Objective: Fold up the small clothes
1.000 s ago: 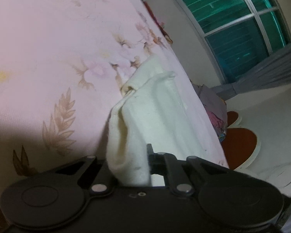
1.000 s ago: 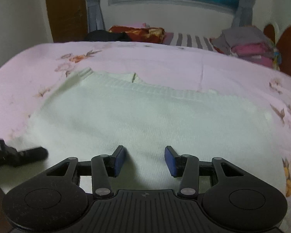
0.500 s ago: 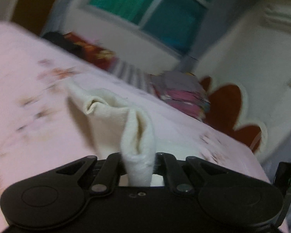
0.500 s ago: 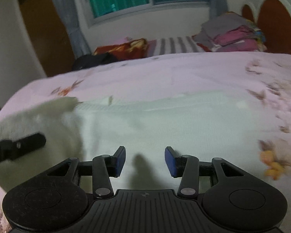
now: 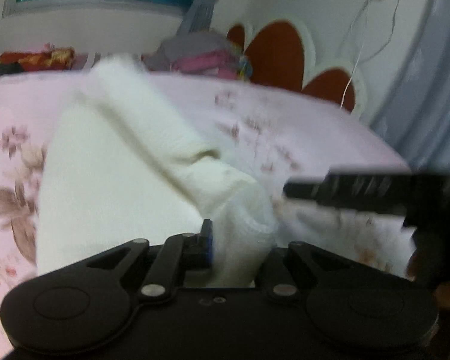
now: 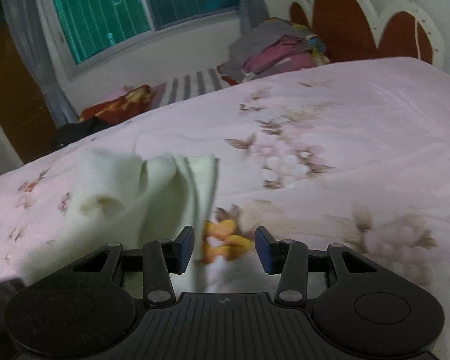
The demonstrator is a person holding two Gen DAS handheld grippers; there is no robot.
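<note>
Since a second ago the cream garment (image 5: 114,180) has been pulled over itself, one side lifted across the pink floral bedspread (image 6: 345,138). Left gripper (image 5: 237,249) is clamped on a bunched fold of it. Right gripper (image 6: 223,249) stands wide apart, holding nothing, the garment's raised edge just beside its left finger (image 6: 184,249).
</note>
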